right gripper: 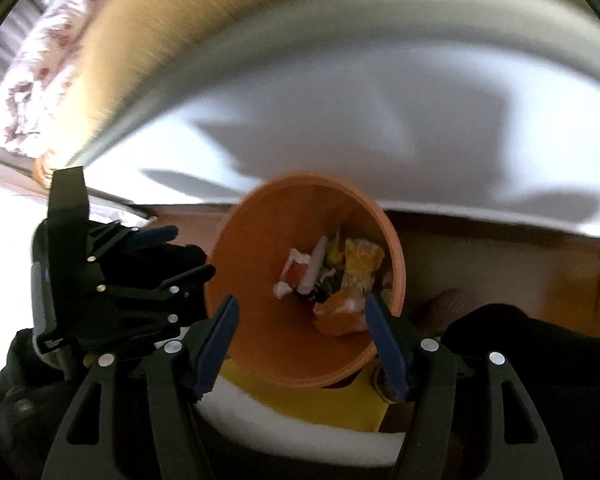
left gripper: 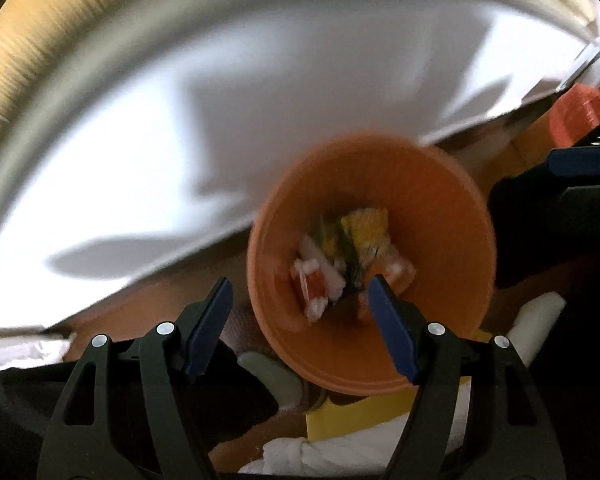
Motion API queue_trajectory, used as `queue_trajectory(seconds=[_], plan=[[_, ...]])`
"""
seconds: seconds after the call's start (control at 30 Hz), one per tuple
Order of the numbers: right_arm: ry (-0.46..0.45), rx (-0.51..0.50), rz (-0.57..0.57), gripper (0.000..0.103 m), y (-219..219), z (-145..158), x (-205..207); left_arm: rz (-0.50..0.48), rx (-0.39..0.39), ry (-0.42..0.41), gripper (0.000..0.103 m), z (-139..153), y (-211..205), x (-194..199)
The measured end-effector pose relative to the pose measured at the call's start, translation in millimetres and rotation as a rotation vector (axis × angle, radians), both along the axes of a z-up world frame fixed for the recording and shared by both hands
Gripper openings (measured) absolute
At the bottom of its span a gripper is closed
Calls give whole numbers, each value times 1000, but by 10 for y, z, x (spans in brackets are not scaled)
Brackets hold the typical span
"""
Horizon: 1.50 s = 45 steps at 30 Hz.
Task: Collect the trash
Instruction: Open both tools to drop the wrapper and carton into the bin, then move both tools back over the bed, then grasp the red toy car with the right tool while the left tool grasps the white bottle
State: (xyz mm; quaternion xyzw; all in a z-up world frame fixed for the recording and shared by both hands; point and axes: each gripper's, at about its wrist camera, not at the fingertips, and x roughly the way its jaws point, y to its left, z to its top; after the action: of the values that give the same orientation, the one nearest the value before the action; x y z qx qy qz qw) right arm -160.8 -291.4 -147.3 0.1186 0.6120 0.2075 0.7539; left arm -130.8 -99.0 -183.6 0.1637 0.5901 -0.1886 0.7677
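An orange bin (left gripper: 428,200) holds several crumpled wrappers (left gripper: 352,264), white, red, yellow and orange. It also shows in the right wrist view (right gripper: 268,248) with the trash (right gripper: 332,276) at its bottom. My left gripper (left gripper: 300,328) is open and empty, hovering just above the bin's near rim. My right gripper (right gripper: 300,340) is open and empty, also over the near rim. The left gripper shows at the left of the right wrist view (right gripper: 156,256). Both views are blurred.
A white tabletop (left gripper: 140,180) with dark shadows lies behind the bin. A yellow sheet (right gripper: 300,404) and white cloth (left gripper: 332,452) lie below the bin. An orange object (left gripper: 576,116) sits far right. A floral bundle (right gripper: 44,80) lies far left.
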Motion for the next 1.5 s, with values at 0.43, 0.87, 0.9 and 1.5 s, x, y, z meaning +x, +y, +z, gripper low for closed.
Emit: queue_trajectory(seconds=[0.43,0.87,0.9,1.5], plan=[[-400,-25,-5,72,-59,1521,806,121,-243,-405,81,1667,352,690],[-501,-56,11,77,282,1596,1985,234,-213,-418,81,1594,531,1782],[-498,-63,34,77,340,1554,2068,247,-219,-409,81,1546,555,1833],[-329,-39,529,77,1283,852,2940,380,-365,-398,82,1460,1064,1924]])
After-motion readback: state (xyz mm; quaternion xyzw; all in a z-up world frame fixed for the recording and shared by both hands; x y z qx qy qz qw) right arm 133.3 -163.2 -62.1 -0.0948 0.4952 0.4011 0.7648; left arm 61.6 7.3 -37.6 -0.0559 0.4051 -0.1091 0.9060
